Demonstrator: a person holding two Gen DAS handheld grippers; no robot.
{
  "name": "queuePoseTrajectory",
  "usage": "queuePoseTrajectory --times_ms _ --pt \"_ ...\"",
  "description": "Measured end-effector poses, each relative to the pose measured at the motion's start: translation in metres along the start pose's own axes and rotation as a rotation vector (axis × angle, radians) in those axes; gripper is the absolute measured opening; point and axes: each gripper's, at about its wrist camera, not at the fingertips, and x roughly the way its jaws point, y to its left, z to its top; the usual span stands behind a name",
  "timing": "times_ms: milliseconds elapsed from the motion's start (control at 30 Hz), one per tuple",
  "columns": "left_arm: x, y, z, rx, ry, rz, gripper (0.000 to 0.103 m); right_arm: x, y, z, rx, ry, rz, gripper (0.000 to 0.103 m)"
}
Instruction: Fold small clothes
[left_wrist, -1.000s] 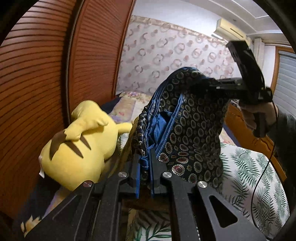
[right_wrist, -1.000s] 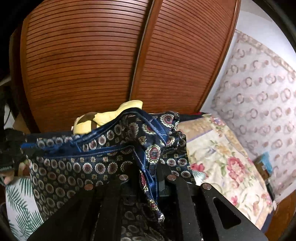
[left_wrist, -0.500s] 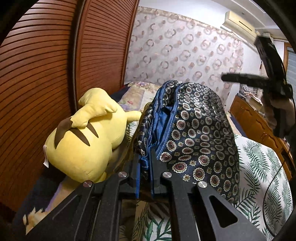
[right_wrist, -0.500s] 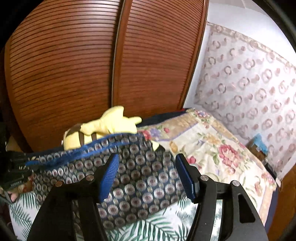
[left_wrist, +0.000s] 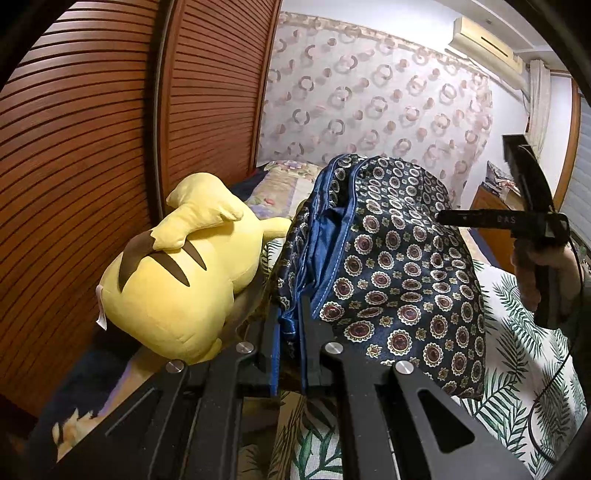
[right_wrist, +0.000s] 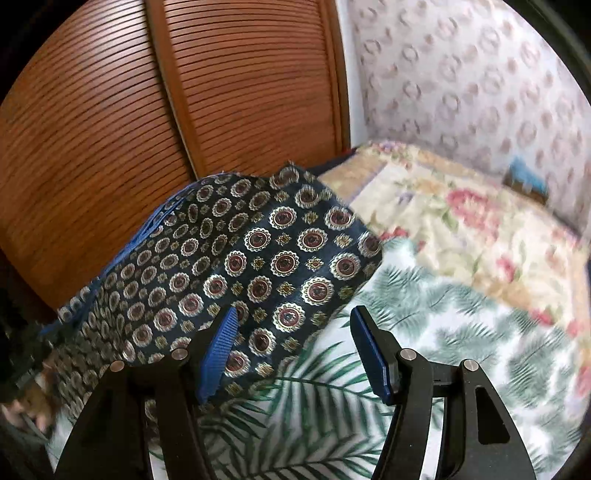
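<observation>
Yellow plush toy with brown back stripes (left_wrist: 177, 273) lies at bed's left edge, close against brown louvered wooden wardrobe doors (left_wrist: 92, 147). White bedsheet with green palm-leaf print (right_wrist: 388, 369) covers near part of bed; cream floral quilt (right_wrist: 480, 229) lies beyond it. Ring-patterned curtain (left_wrist: 369, 110) hangs behind. White air conditioner (left_wrist: 484, 42) high on wall.

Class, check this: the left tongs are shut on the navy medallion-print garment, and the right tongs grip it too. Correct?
Not quite. The right tongs are open and hold nothing, as the right wrist view shows. The left tongs are indeed shut on the navy medallion-print garment.
</observation>
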Motion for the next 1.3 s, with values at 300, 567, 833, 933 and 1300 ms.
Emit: queuePoseTrajectory --times_ms 300,567,833,933,1300 --pt "-0.005 0.004 0.001 -0.016 -0.033 0.017 0.009 0.013 0.005 0.031 -0.069 -0.066 0.088 0.011" --pt "-0.008 0.002 0.003 0.006 -0.017 0.031 0.020 0.016 0.014 0.023 -0.110 -0.047 -0.017 0.030" --pt "-0.033 -0.018 0.012 0.081 -0.083 0.005 0.086 -0.049 0.022 -0.017 -0.081 -0.105 -0.084 0.068" --pt "-0.040 -0.037 0.017 0.118 -0.099 -0.012 0.090 -0.088 0.029 -0.046 -0.067 -0.142 -0.111 0.077" --pt "-0.059 -0.120 0.023 0.216 -0.146 -0.120 0.092 -0.204 0.068 -0.145 0.013 -0.282 -0.253 0.078"
